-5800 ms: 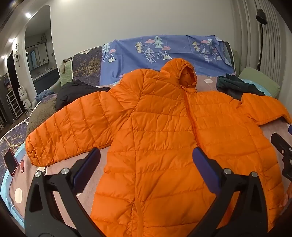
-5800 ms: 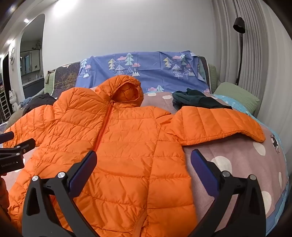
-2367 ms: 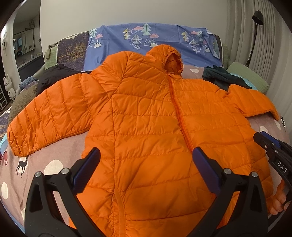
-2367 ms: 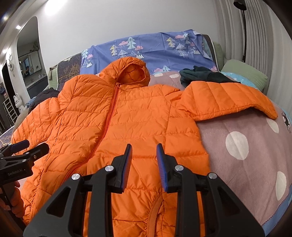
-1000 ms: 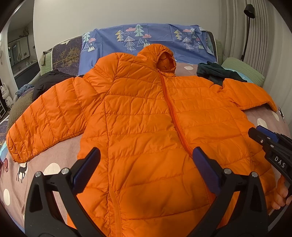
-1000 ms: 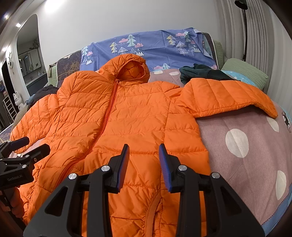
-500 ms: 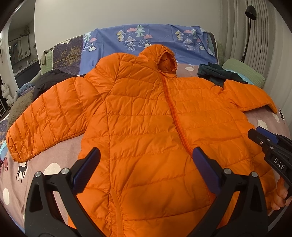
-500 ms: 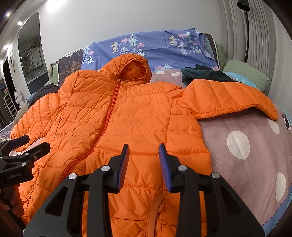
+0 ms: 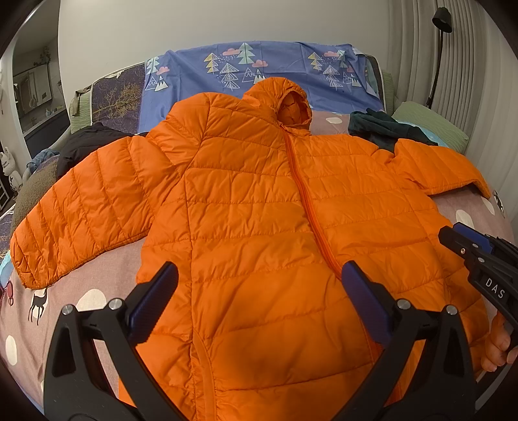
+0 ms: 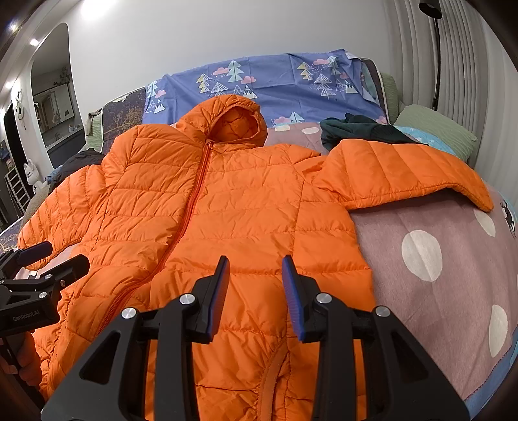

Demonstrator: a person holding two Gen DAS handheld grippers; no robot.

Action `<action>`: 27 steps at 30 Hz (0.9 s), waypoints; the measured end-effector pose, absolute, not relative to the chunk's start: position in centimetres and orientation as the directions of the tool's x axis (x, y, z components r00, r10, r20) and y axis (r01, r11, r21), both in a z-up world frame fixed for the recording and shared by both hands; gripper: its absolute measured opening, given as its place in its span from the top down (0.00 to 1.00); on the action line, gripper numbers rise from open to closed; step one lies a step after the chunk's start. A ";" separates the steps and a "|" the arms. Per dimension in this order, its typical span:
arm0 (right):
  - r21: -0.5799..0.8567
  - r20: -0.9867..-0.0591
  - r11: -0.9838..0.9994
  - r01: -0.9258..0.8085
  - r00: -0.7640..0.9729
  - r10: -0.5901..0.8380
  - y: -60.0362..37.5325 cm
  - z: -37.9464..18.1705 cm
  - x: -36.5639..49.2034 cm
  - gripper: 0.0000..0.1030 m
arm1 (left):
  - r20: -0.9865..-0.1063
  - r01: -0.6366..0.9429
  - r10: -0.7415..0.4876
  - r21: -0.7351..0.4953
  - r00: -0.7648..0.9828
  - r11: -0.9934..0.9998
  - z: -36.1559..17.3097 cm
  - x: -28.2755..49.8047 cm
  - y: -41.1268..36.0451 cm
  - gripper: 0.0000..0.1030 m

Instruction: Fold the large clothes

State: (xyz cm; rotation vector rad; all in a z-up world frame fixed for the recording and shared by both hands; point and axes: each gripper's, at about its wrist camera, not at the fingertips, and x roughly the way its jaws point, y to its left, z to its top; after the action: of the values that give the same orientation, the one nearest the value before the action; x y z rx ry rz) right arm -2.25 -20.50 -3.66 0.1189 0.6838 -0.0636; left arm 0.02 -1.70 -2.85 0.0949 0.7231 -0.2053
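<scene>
An orange hooded puffer jacket (image 9: 259, 200) lies flat and zipped on the bed, front up, both sleeves spread out; it also shows in the right wrist view (image 10: 246, 207). My left gripper (image 9: 259, 294) is wide open above the jacket's lower left half, holding nothing. My right gripper (image 10: 255, 288) hovers over the lower right half with its jaws narrowly apart and empty. Each gripper shows at the edge of the other's view: the right one (image 9: 466, 246) and the left one (image 10: 48, 262).
The bed has a brown dotted cover (image 10: 421, 252). A dark green garment (image 10: 359, 129) lies by the right sleeve, a black one (image 9: 87, 142) behind the left sleeve. A blue tree-print sheet (image 9: 259, 71) drapes the headboard. A green pillow (image 10: 433, 129) and floor lamp (image 9: 440, 19) stand right.
In about six seconds both grippers moved over the jacket's lower part. The right gripper narrowed from wide open to a small gap. In the last second little has moved.
</scene>
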 end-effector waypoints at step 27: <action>0.089 -0.635 0.991 0.100 0.772 -0.021 -20.6 -3.8 -2.3 0.66 | -0.669 0.219 -0.154 0.014 0.727 0.976 -3.1 0.0 -1.5 0.02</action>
State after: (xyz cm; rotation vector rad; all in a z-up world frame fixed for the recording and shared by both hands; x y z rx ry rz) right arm -2.25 -20.64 -3.80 0.1198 0.6863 -0.0656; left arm -0.04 -1.50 -3.12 0.0942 0.7283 -0.2061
